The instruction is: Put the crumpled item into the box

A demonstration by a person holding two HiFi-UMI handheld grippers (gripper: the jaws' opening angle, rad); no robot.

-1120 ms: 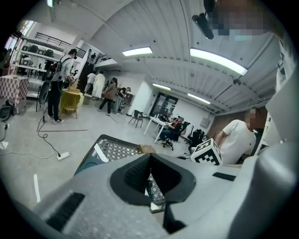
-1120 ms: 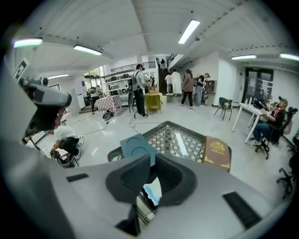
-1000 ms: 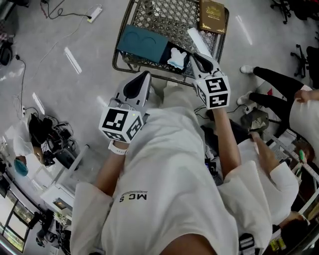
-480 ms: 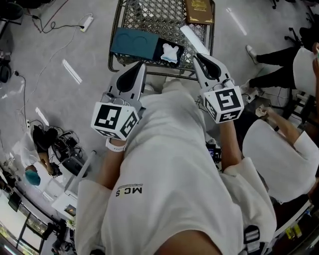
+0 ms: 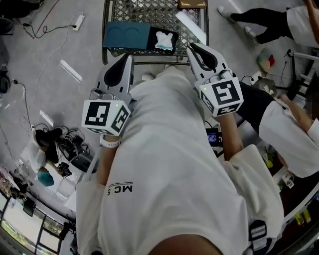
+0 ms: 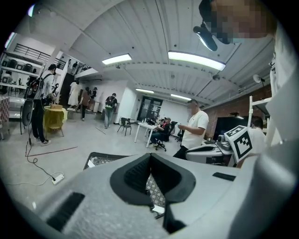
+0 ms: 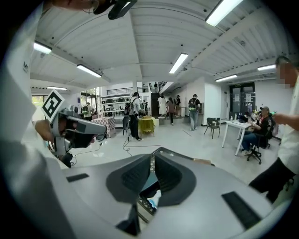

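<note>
Since a second ago the wire basket has slid up toward 12 o'clock in the head view, and both grippers have drifted left with it. The left gripper and the right gripper each have their jaws pressed together at the tips, with nothing pinched. The white crumpled item lies between them and beyond: at about 2 o'clock from the left gripper and 10 o'clock from the right, which looks the nearer. It is a compact wad with no clear long axis. It rests in a dark compartment at the 3 o'clock end of the teal box, whose length runs 9 to 3, so it may already be inside. The basket also holds a white strip and a brown book.
</note>
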